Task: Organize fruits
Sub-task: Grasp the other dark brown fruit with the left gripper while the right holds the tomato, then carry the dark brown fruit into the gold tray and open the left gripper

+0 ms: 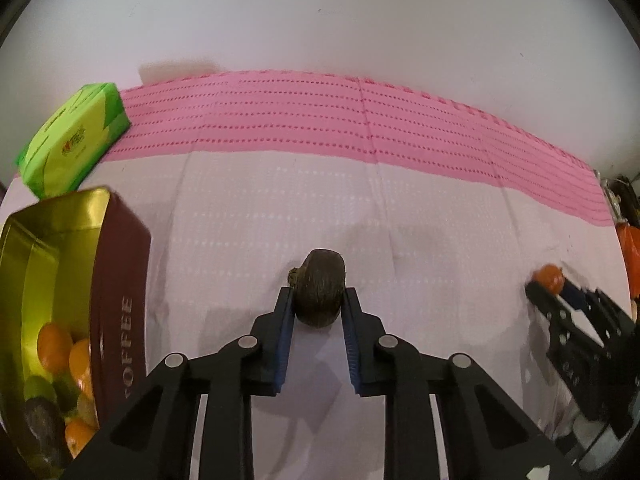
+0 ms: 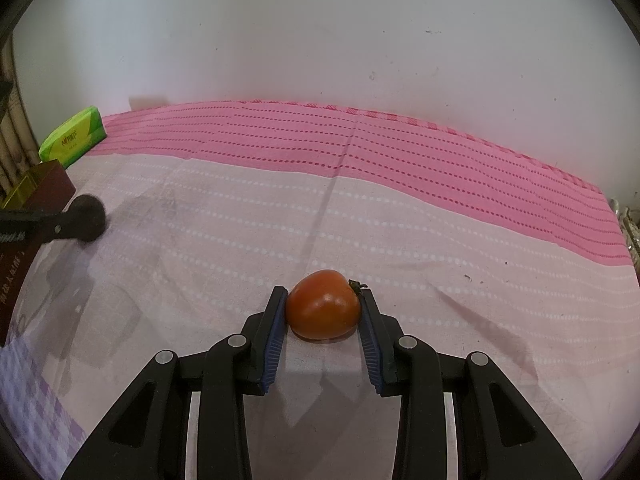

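Note:
My left gripper (image 1: pixel 318 294) is shut on a dark brown fruit (image 1: pixel 320 286) just above the pale cloth. My right gripper (image 2: pixel 323 296) is shut on an orange-red fruit (image 2: pixel 323 310) that rests on or just over the cloth. A maroon and gold coffee tin (image 1: pixel 116 300) stands open at the left, with several orange, green and dark fruits (image 1: pixel 60 372) inside. The right gripper (image 1: pixel 550 286) and its orange fruit (image 1: pixel 549 278) show at the right of the left wrist view. The left gripper's dark fruit (image 2: pixel 86 218) shows at the left of the right wrist view, near the tin (image 2: pixel 44 186).
A green tissue pack (image 1: pixel 74 138) lies at the back left by the wall; it also shows in the right wrist view (image 2: pixel 74 136). The pink-and-white cloth (image 1: pixel 360 128) covers the table up to a white wall. Orange items (image 1: pixel 630 248) sit at the far right edge.

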